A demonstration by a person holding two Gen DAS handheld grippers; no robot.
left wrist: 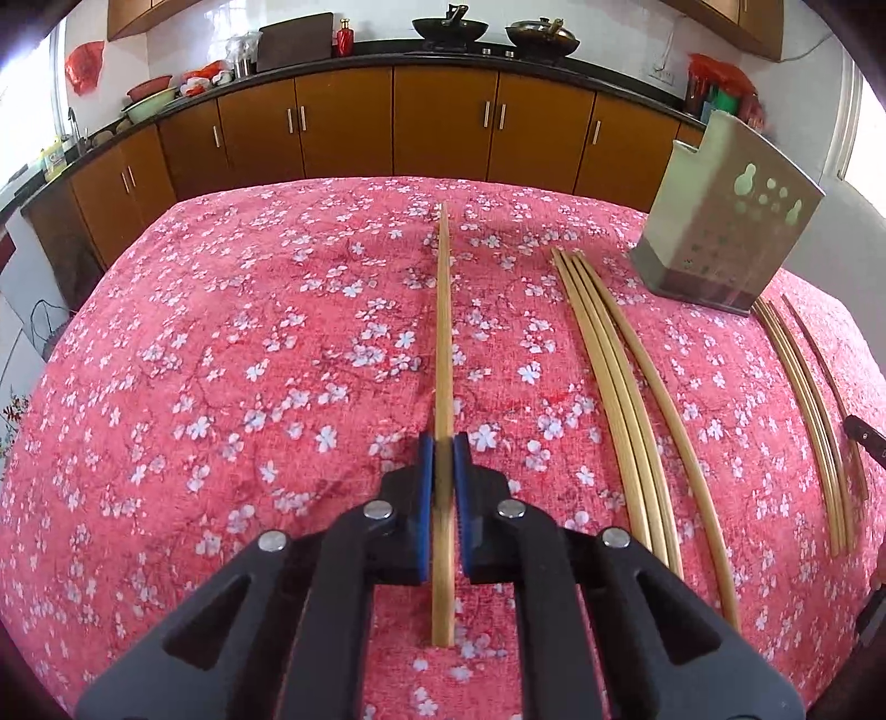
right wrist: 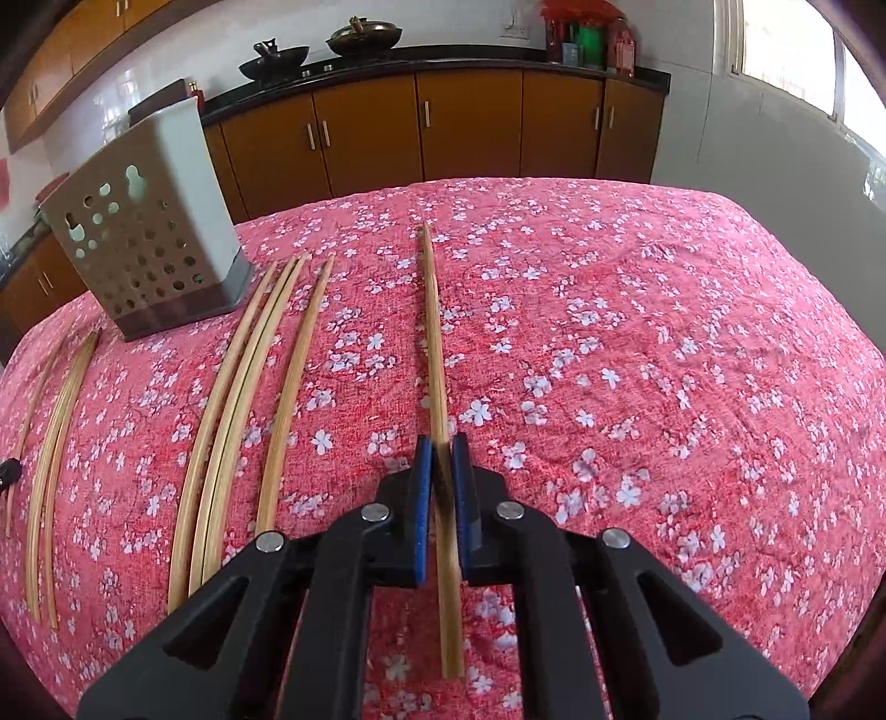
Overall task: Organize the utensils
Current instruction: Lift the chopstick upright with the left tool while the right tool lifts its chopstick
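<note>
A pink cloth (left wrist: 221, 360) printed with white blossoms is covering the table in both views. Behind it a run of brown cabinets (left wrist: 343, 127) is standing under a dark counter, with two woks (left wrist: 448, 27) sitting on top and a window (right wrist: 786, 50) letting in light at the right of the right wrist view.

In the left wrist view, going left to right: one chopstick (left wrist: 444, 332) is lying with its long axis running away from the camera, tip pointing toward the cabinets. Beside it a bundle of four (left wrist: 603, 365) is lying on the cloth, pointing the same way, three touching and one just apart. A perforated metal holder (left wrist: 720, 232) is standing upright at the far right, and more sticks (left wrist: 803, 399) are lying beyond it.

In the right wrist view the holder (right wrist: 138, 243) is sitting at the far left, with the loose sticks (right wrist: 243, 399) lying to either side of it, and another chopstick (right wrist: 437, 360) is running straight away from the camera at centre.

The left claw (left wrist: 443, 448) is clamping its blue pads (left wrist: 425, 459) together on the first chopstick, near its close end. The right claw (right wrist: 441, 448) is pinching the other chopstick the same way, its pads (right wrist: 423, 459) pressing either side of it
</note>
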